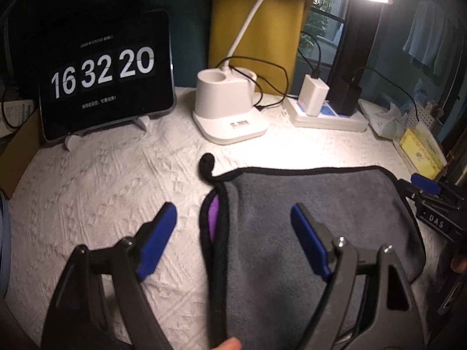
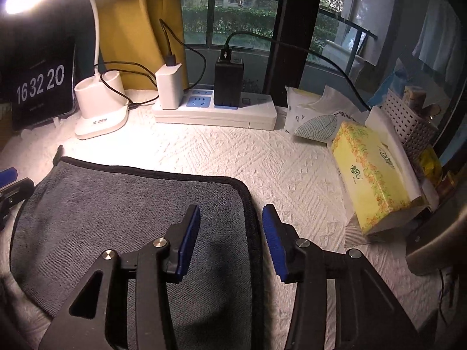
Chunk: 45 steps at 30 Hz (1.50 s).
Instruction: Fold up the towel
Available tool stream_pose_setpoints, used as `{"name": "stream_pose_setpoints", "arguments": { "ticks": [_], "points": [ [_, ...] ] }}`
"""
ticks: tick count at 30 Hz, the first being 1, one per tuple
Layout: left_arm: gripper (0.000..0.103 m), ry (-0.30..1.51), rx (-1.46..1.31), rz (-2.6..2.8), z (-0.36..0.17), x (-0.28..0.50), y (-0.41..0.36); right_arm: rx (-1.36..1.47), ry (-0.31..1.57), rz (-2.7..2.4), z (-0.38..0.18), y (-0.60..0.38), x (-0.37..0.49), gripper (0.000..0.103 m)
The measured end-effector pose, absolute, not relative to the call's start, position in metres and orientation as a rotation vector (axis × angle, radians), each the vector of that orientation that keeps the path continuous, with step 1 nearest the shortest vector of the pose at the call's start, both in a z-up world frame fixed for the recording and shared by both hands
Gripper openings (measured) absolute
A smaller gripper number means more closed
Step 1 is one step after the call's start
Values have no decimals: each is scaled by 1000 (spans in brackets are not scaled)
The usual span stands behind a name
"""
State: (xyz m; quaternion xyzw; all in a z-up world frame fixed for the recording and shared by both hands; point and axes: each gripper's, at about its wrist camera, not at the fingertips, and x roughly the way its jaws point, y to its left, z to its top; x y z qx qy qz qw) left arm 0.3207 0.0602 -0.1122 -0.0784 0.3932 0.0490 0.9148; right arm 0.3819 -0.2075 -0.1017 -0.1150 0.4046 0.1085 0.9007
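A grey towel (image 1: 315, 218) with black trim lies folded on the white textured table cover; a purple underside (image 1: 215, 215) shows at its left edge and a black hanging loop (image 1: 206, 164) sticks out at its far left corner. My left gripper (image 1: 233, 233) is open and empty, its jaws straddling the towel's left edge. In the right wrist view the towel (image 2: 122, 204) lies flat. My right gripper (image 2: 230, 233) is open and empty, straddling the towel's right edge. The right gripper's blue tip (image 1: 424, 183) shows at the towel's far right corner.
A tablet clock (image 1: 108, 75) stands at the back left, a white lamp base (image 1: 227, 108) at the back centre, a power strip (image 2: 216, 110) with chargers beside it. A yellow tissue box (image 2: 370, 175), tissue packs (image 2: 312, 119) and a white basket (image 2: 408, 122) sit at the right.
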Motion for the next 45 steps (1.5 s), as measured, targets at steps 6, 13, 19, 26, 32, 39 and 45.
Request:
{"name": "stream_pose_setpoints", "arguments": {
  "ticks": [6, 13, 19, 26, 32, 39, 45],
  "points": [
    [82, 785, -161, 93, -100, 305, 58, -236, 817, 229, -91, -207, 367, 47],
    [82, 769, -163, 85, -90, 288, 54, -235, 791, 233, -79, -206, 348, 47],
    [82, 763, -164, 76, -84, 272, 53, -231, 769, 238, -68, -207, 330, 47],
    [82, 746, -168, 67, -76, 251, 52, -230, 748, 245, -58, -206, 308, 47],
    [82, 741, -171, 61, -73, 233, 51, -227, 734, 250, -52, -207, 287, 47],
    [82, 733, -167, 54, -67, 210, 46, -214, 726, 249, -48, -212, 263, 47],
    [82, 720, -161, 41, -61, 190, 41, -206, 707, 249, -41, -216, 242, 47]
  ]
}}
